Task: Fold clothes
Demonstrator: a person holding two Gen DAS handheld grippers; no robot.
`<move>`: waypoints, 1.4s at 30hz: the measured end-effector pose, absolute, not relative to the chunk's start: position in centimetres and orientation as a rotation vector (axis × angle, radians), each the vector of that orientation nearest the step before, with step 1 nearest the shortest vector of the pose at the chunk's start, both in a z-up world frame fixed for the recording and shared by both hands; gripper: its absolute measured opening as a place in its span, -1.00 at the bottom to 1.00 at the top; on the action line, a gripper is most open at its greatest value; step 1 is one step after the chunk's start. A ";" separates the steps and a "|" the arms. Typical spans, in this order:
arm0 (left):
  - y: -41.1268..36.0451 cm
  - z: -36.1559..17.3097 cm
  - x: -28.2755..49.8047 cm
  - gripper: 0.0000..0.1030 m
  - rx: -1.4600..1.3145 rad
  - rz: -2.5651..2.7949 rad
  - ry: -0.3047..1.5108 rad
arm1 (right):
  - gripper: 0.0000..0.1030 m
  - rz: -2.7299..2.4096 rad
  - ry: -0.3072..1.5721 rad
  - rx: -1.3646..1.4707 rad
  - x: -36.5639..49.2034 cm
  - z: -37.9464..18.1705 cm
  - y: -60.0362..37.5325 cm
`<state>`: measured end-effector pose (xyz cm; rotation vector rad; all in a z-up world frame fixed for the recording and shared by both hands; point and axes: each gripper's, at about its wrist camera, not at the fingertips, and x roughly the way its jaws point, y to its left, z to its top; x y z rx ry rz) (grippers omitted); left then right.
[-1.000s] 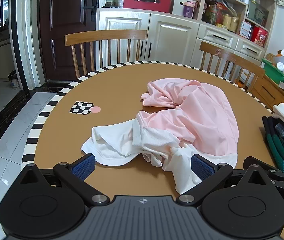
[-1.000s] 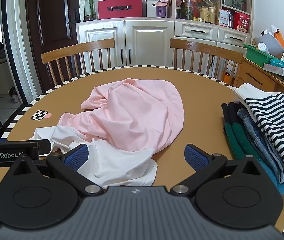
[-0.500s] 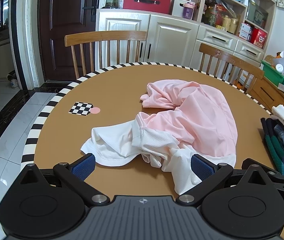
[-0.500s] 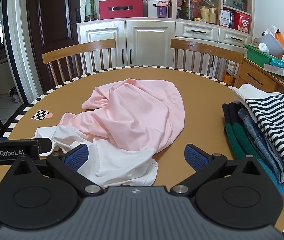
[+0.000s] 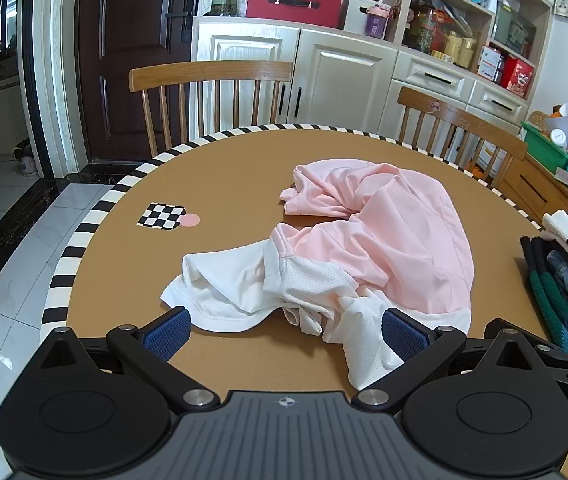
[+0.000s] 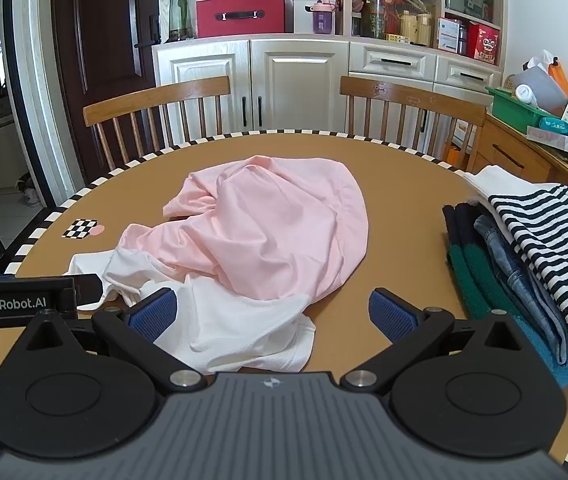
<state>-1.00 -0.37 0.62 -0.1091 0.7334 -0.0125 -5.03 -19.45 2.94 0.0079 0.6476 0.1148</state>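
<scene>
Round brown table [image 5: 224, 184] with a black-and-white striped rim. A crumpled pink-and-white garment [image 5: 383, 240] lies heaped near the middle, pink part toward the far side, white mesh part [image 6: 236, 320] spilling toward the near edge. Unfolded.

Left gripper [image 5: 285, 330]: jaws spread wide, nothing between the blue pads. It hangs low over the near edge of the table, with the white hem just ahead of the left pad [image 5: 168, 330]. The right pad overlaps the white cloth in the left wrist view; contact or mere overlap, cannot tell.

Right gripper [image 6: 274, 314]: jaws likewise wide apart, empty. Its left pad sits over the white fabric, its right pad over bare tabletop. The left gripper's body shows at the left edge of the right wrist view.

A stack of folded clothes [image 6: 523, 248] lies at the table's right edge, striped top uppermost, well apart from the garment. Checkerboard marker [image 5: 162, 216] with a pink dot sits to the left. Two wooden chairs [image 6: 156, 120] stand behind the table.
</scene>
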 end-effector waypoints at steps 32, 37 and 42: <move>-4.2 3.6 2.6 0.99 -0.002 0.054 0.809 | 0.99 0.261 0.529 0.032 -1.8 5.1 -23.9; -4.6 2.8 2.3 0.99 -0.010 0.072 0.832 | 0.99 0.364 0.520 0.040 -2.0 4.9 -23.9; -4.1 1.9 2.1 0.99 -0.017 0.103 0.843 | 0.88 0.413 0.550 0.010 -1.9 4.7 -23.0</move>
